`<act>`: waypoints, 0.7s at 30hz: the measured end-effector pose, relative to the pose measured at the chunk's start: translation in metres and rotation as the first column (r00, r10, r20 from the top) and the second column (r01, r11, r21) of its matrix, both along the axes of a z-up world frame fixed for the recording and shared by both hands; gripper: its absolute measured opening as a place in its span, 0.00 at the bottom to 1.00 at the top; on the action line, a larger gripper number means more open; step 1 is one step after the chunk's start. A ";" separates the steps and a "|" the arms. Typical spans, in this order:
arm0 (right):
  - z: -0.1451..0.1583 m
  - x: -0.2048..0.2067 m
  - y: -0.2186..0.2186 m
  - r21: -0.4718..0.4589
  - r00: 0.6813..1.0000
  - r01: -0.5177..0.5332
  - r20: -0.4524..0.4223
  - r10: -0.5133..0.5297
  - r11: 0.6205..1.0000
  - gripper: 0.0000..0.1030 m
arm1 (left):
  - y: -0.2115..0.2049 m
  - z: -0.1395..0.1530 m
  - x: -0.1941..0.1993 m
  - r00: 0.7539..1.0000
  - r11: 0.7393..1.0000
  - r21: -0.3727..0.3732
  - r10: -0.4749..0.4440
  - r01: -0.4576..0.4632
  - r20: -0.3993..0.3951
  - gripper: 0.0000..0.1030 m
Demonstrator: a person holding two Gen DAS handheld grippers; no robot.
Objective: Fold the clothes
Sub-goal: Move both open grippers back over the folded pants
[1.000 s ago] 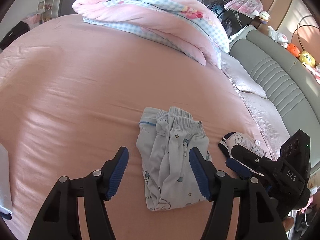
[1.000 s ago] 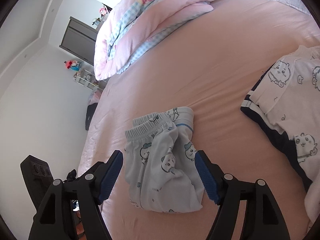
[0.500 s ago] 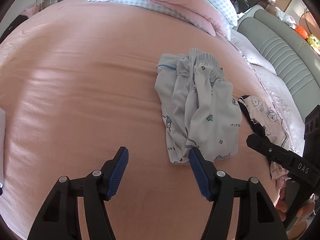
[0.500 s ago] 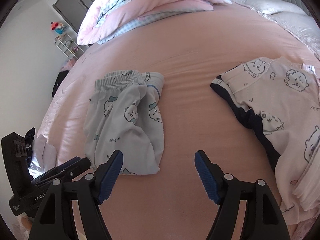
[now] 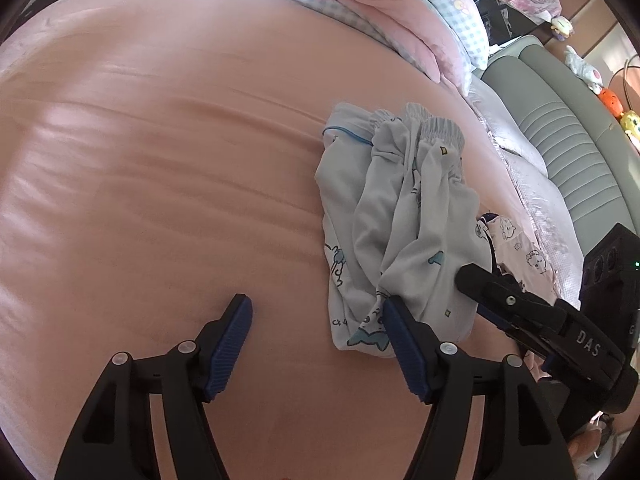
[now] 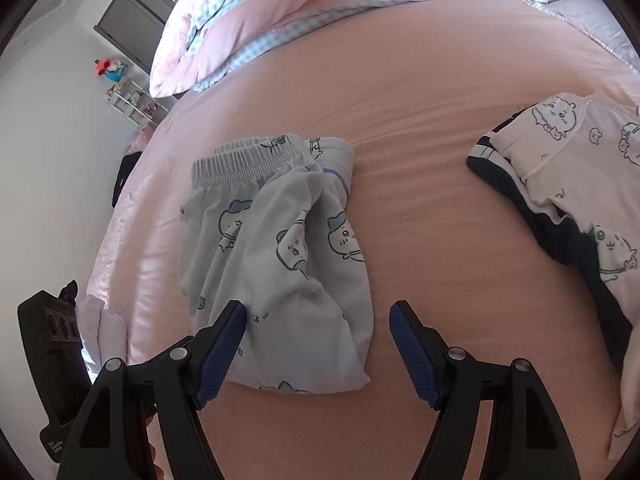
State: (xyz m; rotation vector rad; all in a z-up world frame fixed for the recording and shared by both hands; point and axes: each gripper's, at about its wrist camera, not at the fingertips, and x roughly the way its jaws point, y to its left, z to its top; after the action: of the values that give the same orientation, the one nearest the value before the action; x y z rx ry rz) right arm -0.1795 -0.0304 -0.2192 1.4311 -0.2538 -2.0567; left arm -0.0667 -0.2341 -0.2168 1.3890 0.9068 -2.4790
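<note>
Pale blue pants [image 5: 400,220] with cartoon prints lie folded lengthwise on the pink bed sheet [image 5: 160,200], waistband away from me. My left gripper [image 5: 316,304] hovers just left of their near end. Its jaws are opening, with only bare sheet between them, and its right fingertip [image 5: 390,306] sits at the hem's corner. In the right wrist view the near end of the pants [image 6: 280,248] lies between the wide-apart fingers of my right gripper [image 6: 318,312], which is open; the pads do not press the cloth. The right gripper [image 5: 476,292] also shows at the pants' right side.
A cream printed top on a dark navy garment [image 6: 560,160] lies right of the pants. A pink and checked duvet [image 5: 400,12] is heaped at the back. A grey headboard [image 5: 580,140] with plush toys is at the right. White folded cloth [image 6: 104,328] sits at the bed's left edge.
Both grippers have come down closer to the bed. The left one now stands left of the pants rather than around them. The right one has shifted left over their near end.
</note>
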 end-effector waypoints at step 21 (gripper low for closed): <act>-0.027 -0.030 0.000 -0.252 0.992 0.030 0.126 0.002 0.967 0.84 | 0.001 -0.011 -0.051 0.997 0.986 0.166 -0.022 0.035 -0.080 0.80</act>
State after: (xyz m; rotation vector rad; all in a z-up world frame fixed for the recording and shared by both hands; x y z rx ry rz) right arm -0.2097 -0.0306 -0.2461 1.4023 -0.5599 -1.8697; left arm -0.1181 -0.2335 -0.2279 1.3705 1.1428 -2.5450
